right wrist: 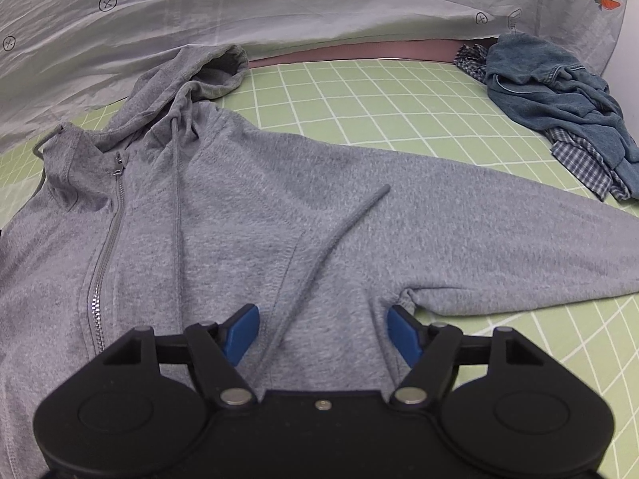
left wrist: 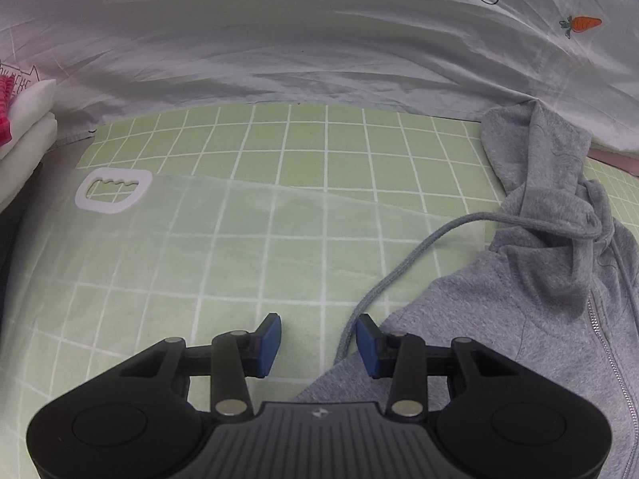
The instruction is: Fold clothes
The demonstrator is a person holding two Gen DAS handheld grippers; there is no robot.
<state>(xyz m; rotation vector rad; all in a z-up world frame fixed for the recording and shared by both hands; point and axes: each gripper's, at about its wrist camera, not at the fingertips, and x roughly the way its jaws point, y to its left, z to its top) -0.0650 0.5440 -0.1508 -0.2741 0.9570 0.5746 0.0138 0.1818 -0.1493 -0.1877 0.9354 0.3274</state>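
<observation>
A grey zip hoodie (right wrist: 239, 207) lies face up on the green grid mat (right wrist: 399, 92), hood (right wrist: 207, 76) at the far side and one sleeve (right wrist: 519, 247) stretched out to the right. My right gripper (right wrist: 323, 327) hangs open just over its chest, and a drawstring (right wrist: 331, 239) runs between the fingers untouched. In the left wrist view the hoodie (left wrist: 499, 311) fills the right side. My left gripper (left wrist: 318, 331) is partly open at the hoodie's edge. The other drawstring (left wrist: 399, 275) passes by its right pad, and nothing is pinched.
A white sheet (left wrist: 319, 40) with carrot prints drapes along the far side. A clear plastic bag with a white handle (left wrist: 114, 189) lies on the mat at left, beside stacked white folded clothes (left wrist: 24, 119). A crumpled blue denim and check pile (right wrist: 559, 92) sits at far right.
</observation>
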